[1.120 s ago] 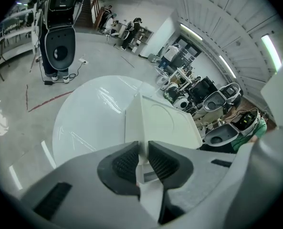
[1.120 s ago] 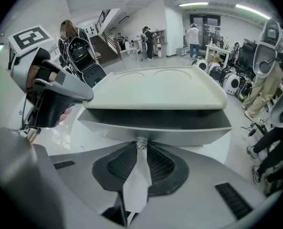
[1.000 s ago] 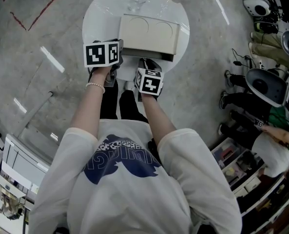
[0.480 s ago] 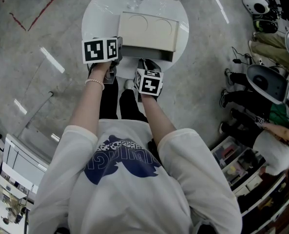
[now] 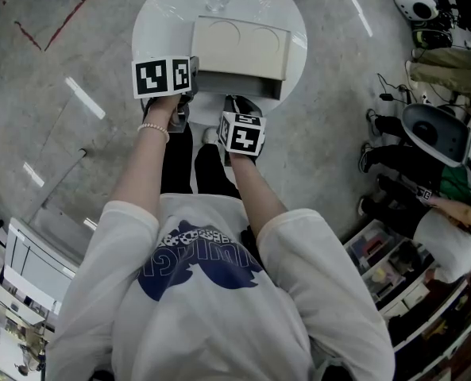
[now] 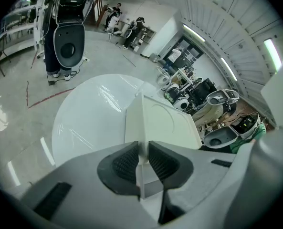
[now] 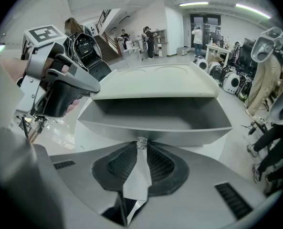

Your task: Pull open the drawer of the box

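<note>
The box (image 5: 239, 46) sits on the round white worktop (image 5: 160, 22). Its drawer (image 7: 151, 118) already stands well out of the front toward the person, showing an empty inside, so the main part of the job looks done. The left hand-held gripper (image 6: 142, 154) is clamped on the box's near left corner to steady it, and the right hand-held gripper (image 7: 141, 151) is closed on the small knob (image 7: 141, 143) at the middle of the drawer front. What is left, I judge, is at most a little more pull and then letting go.
</note>
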`<state>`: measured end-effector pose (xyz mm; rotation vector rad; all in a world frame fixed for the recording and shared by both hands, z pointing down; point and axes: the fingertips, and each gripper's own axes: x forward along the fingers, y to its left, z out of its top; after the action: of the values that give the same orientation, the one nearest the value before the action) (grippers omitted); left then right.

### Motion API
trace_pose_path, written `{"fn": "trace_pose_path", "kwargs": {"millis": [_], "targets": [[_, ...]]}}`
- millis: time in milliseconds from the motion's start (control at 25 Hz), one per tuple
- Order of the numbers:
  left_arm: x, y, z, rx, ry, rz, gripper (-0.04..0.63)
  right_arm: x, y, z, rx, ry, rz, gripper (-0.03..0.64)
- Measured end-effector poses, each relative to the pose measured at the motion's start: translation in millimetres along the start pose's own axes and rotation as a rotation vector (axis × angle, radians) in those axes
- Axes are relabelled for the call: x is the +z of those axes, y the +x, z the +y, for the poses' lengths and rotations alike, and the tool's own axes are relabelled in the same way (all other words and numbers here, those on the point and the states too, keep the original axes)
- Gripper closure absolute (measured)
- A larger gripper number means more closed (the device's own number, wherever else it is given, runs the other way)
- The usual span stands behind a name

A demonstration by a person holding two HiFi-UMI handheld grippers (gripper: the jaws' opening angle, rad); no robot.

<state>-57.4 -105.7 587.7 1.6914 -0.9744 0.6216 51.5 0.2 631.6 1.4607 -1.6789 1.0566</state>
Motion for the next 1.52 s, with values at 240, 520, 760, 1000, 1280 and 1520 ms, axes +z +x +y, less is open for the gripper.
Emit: {"fn": "trace_pose_path", "kwargs": {"millis": [240,520,760,1000,1280,1520], "targets": [[0,-1,0,0.0,-0.001,-0.001,0.523,-4,-3,0,0.0,-0.003,-0.001,0.557],[-1,0,0,0.0,-0.009,0.0,0.523,-9,-5,1,0.002,-0.005,0.0,0.557],[-1,0,0,-0.001,-0.013,0.001,0.523,-13,-7,2,0.003,-0.006,-0.001,0.557],[-2,1,1,-0.004,-0.019,0.0,0.523,-20,-9,2,0.004,-0.007,0.001,0.557],[-2,1,1,-0.002,-0.021,-0.003,0.523,-25,-12,2,0.007,-0.015,0.001,0.557],[-2,2,3,-0.001,-0.025,-0.004,0.523,-31,-13,3,0.009,-0.024,0.004,0.557]]}}
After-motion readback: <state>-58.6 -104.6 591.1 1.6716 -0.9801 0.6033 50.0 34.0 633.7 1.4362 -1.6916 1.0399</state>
